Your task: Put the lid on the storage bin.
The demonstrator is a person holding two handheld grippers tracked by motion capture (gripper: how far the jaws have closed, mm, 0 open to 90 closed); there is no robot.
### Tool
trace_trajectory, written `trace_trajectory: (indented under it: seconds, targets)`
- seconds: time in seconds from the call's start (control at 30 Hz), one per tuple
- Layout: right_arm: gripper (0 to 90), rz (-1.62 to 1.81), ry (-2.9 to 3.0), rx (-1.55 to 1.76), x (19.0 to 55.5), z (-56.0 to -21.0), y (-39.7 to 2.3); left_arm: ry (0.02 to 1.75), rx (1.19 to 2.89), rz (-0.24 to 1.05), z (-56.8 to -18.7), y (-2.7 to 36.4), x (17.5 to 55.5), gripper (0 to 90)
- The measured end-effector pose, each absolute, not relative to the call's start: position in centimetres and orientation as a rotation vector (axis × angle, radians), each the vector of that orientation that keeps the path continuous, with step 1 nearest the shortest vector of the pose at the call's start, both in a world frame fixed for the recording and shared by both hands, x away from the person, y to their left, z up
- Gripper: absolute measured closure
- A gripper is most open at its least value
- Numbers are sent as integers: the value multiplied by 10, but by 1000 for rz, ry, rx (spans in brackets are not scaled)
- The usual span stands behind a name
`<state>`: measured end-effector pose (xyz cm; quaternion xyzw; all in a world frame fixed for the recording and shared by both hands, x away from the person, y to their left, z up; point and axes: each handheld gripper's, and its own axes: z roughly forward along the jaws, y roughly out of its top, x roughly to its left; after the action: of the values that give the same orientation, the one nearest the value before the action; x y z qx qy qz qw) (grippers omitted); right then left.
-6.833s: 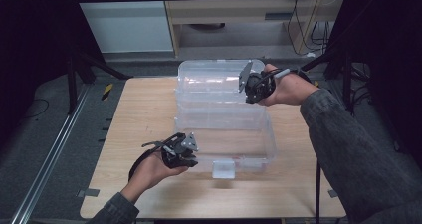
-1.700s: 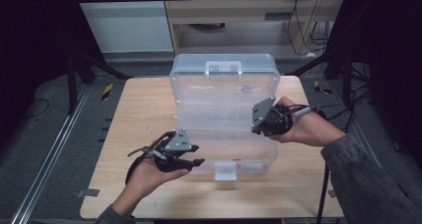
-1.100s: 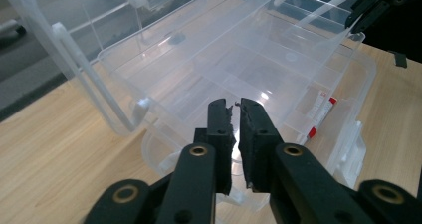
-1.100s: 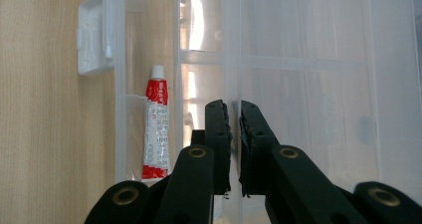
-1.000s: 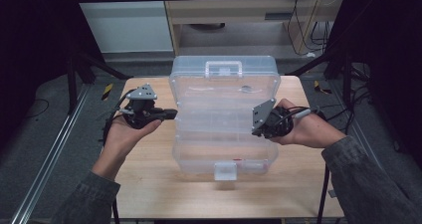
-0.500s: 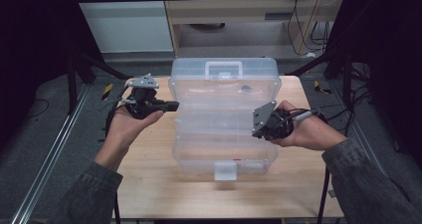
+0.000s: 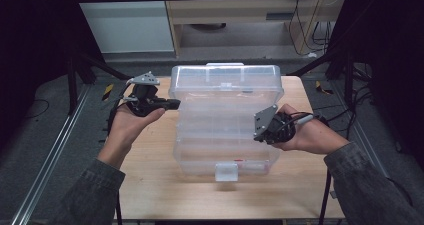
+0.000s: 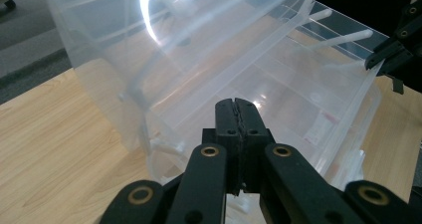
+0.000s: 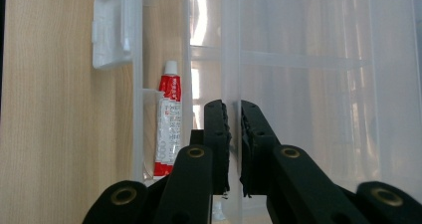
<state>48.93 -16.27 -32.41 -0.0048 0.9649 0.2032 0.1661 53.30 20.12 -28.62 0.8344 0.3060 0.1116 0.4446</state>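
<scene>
A clear plastic organizer box (image 7: 225, 150) sits mid-table with its white front latch (image 7: 226, 171) toward me. Its lid (image 7: 225, 85) is tilted up over the base. My right gripper (image 7: 257, 130) is shut on the lid's right edge; the right gripper view shows the thin plastic wall (image 9: 234, 59) pinched between the jaws (image 9: 232, 107). A red-and-white tube (image 9: 168, 124) lies in a front compartment. My left gripper (image 7: 172, 103) hovers by the lid's left edge, and its jaws (image 8: 237, 104) are pressed together on nothing.
The wooden table (image 7: 150, 185) has bare surface left, right and in front of the box. A metal rail (image 7: 55, 155) runs along the floor at the left. Cables (image 7: 350, 110) trail at the right. A cabinet (image 7: 240, 10) stands behind the table.
The right gripper swung the lid from lying open at the back to leaning over the base. The left gripper rose from the box's front left to the lid's left edge.
</scene>
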Motion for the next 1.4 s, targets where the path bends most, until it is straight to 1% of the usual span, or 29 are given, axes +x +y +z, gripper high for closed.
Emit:
trace_trajectory:
  seconds: [0.3, 0.4, 0.57, 0.63, 0.7, 0.77, 0.8, 0.83, 1.0, 1.23, 1.4]
  targets:
    - [825, 583, 2760, -6, 487, -328, -164, 765, 2052, 246, -289, 203, 531, 895]
    - [799, 579, 2761, 2, 486, -329, -165, 764, 2061, 242, -291, 204, 529, 894]
    - [699, 621, 2747, 36, 483, -331, -171, 767, 2060, 232, -295, 205, 525, 895]
    - [634, 620, 2734, 67, 480, -330, -174, 760, 2069, 234, -296, 205, 523, 895]
    - [552, 637, 2718, 91, 476, -330, -178, 733, 2077, 246, -298, 204, 521, 895]
    - [443, 663, 2686, 110, 471, -330, -182, 752, 2077, 234, -299, 205, 517, 895]
    - [372, 671, 2673, 119, 468, -330, -184, 750, 2074, 227, -300, 205, 517, 895]
    - [349, 668, 2669, 134, 467, -331, -186, 749, 2071, 216, -302, 206, 516, 895]
    - [262, 669, 2633, 221, 459, -331, -202, 739, 2067, 196, -309, 207, 510, 896]
    - [184, 720, 2579, 353, 452, -331, -222, 736, 2079, 198, -316, 207, 500, 896]
    - [161, 737, 2541, 434, 448, -336, -236, 721, 2064, 166, -323, 209, 492, 896]
